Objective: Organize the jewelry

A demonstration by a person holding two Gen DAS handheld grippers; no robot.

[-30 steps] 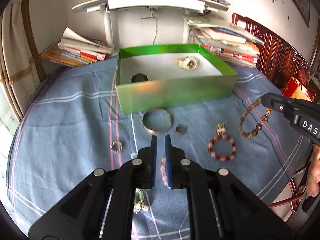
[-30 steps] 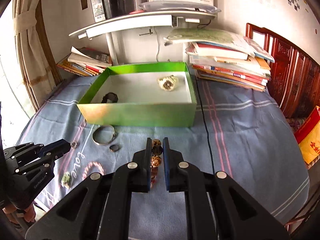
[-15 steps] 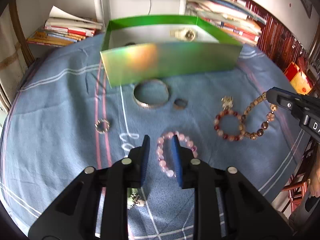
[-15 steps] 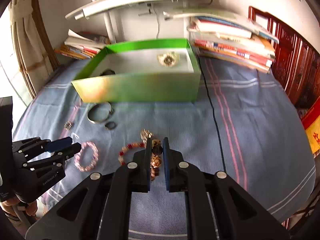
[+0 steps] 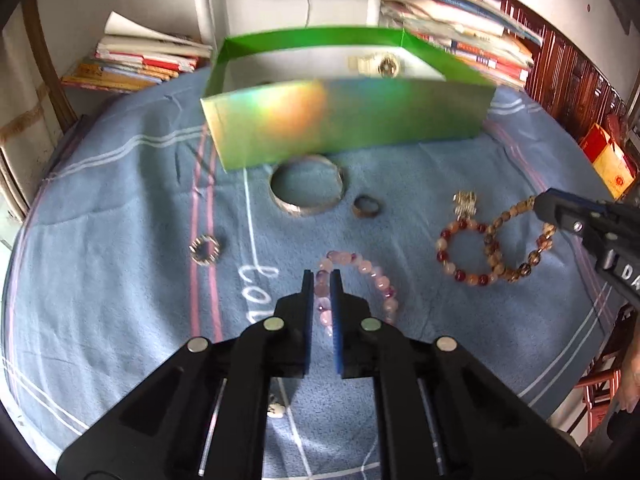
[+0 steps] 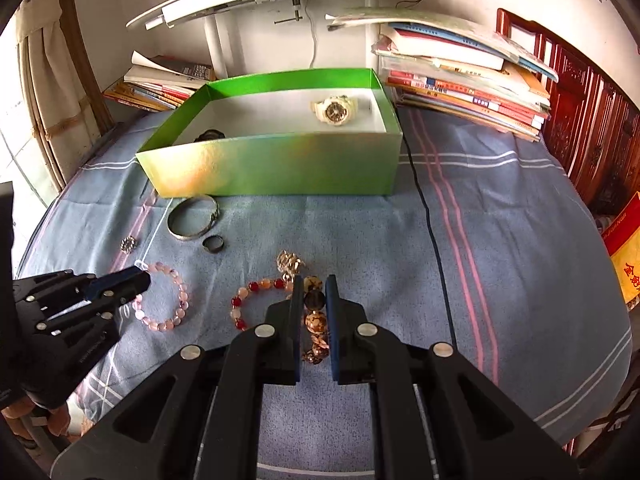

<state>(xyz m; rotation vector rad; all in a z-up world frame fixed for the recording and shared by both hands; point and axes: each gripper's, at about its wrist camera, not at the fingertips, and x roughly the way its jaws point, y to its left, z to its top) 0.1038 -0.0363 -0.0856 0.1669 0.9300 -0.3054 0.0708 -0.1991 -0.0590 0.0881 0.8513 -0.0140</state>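
Note:
My left gripper (image 5: 321, 276) is low over the blue cloth, its jaws closing tight on the near side of a pink bead bracelet (image 5: 368, 270), and the pads press the beads. The rest of that bracelet (image 6: 176, 300) lies flat on the cloth. My right gripper (image 6: 311, 280) is shut on a brown bead bracelet (image 6: 314, 300), which rests on the cloth and overlaps a red-and-orange bead bracelet (image 5: 452, 268). Behind them stands a green box (image 6: 280, 168) holding a white watch (image 6: 336, 110) and a dark item.
A silver bangle (image 5: 306, 190), a small ring (image 5: 366, 206) and a sparkly ring (image 5: 205, 250) lie in front of the box. Book stacks (image 6: 460, 84) sit behind it on both sides. A black cable (image 6: 432, 240) crosses the cloth at the right.
Both grippers sank toward the cloth. The left one opened over the pink bracelet and shut on it again. The brown bracelet went from hanging in the air to resting by the red one.

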